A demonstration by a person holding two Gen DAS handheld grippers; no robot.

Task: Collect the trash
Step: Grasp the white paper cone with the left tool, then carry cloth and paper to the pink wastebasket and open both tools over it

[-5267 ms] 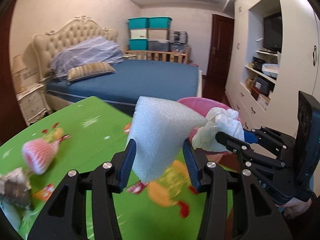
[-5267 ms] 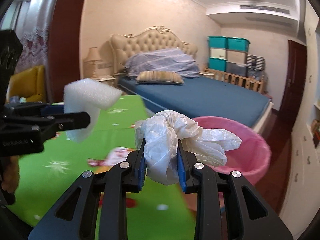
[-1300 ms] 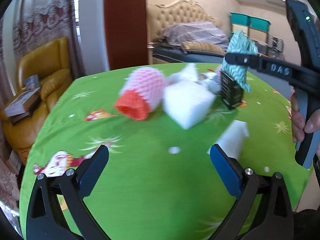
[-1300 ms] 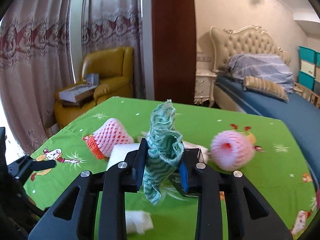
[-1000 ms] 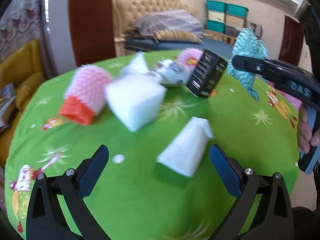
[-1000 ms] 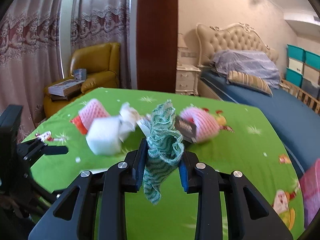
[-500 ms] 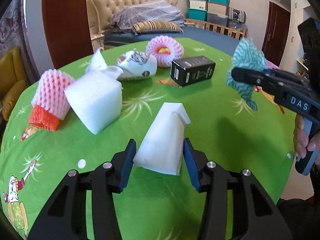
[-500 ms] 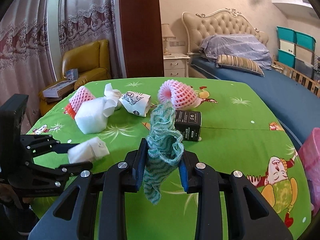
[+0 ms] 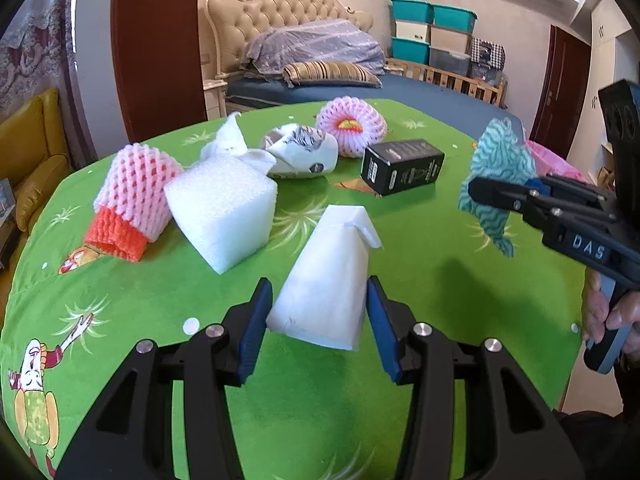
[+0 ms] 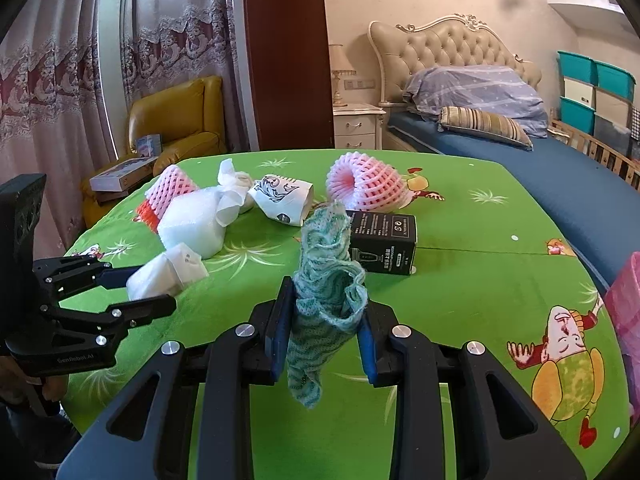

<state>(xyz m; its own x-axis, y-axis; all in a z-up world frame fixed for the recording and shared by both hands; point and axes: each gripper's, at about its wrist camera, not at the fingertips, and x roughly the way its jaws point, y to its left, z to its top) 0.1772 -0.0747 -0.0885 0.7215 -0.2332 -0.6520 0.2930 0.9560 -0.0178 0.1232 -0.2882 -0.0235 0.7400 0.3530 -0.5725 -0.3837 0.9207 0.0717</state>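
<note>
My left gripper is shut on a white folded paper packet that rests on the green table; it also shows in the right wrist view. My right gripper is shut on a crumpled teal cloth and holds it above the table, also seen in the left wrist view. Further back lie a white foam block, two pink foam fruit nets, a crushed paper cup, a black box and a crumpled tissue.
A pink trash bin stands past the table's right edge. A bed lies behind the table, a yellow armchair at the far left. The table's near half carries only printed cartoon figures.
My left gripper swung from open over the table to closing on the white paper packet. My right gripper kept the teal cloth and drifted right toward the bin side.
</note>
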